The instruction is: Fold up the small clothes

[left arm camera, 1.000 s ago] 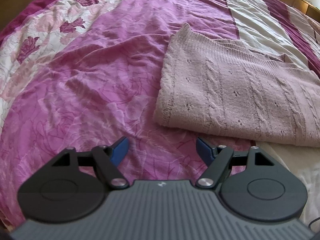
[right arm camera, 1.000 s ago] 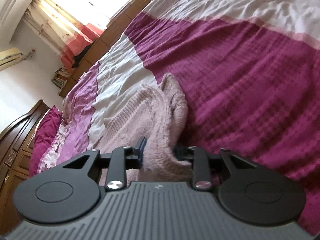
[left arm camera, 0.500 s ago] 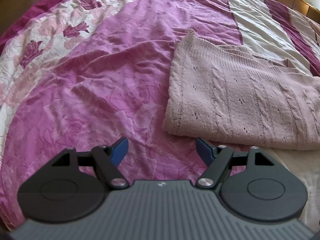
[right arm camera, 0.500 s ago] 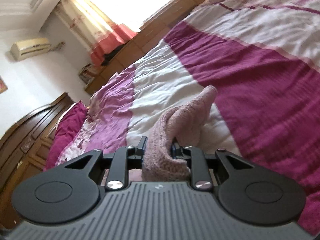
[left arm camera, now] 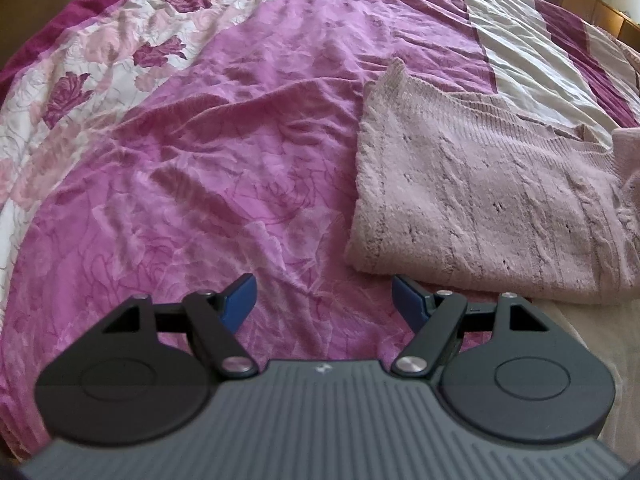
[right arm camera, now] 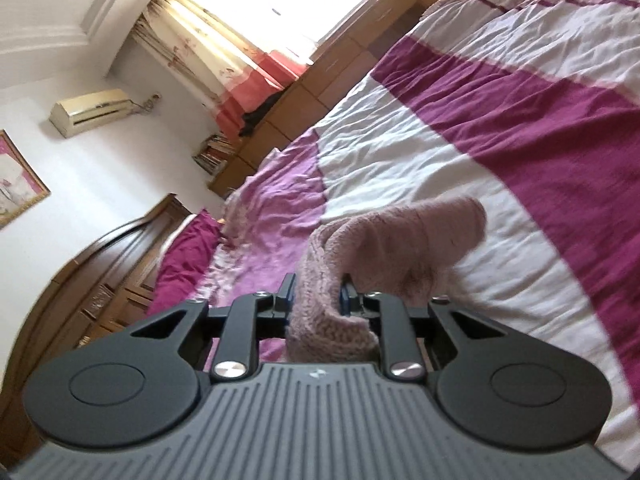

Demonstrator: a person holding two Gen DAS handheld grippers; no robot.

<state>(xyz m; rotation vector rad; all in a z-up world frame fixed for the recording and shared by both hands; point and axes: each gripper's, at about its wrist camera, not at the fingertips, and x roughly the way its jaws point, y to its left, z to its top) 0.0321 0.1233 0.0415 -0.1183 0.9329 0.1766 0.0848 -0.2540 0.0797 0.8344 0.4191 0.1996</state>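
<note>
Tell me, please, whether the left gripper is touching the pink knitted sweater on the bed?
Apart. The left wrist view shows the left gripper open with only bedspread between its fingertips; the sweater lies beyond, right of it.

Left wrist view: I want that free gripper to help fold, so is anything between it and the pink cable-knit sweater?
Nothing visible: only bare purple floral bedspread lies between the open left gripper and the pink cable-knit sweater.

The left wrist view looks steeply down from just above the bedspread (left arm camera: 192,184), close, with the pink knit sweater (left arm camera: 480,200) at the right of the frame. The right wrist view, tilted sideways, faces nearly level across the bed toward a window (right arm camera: 288,4) at upper centre. Both views share the sweater and bedspread.
</note>
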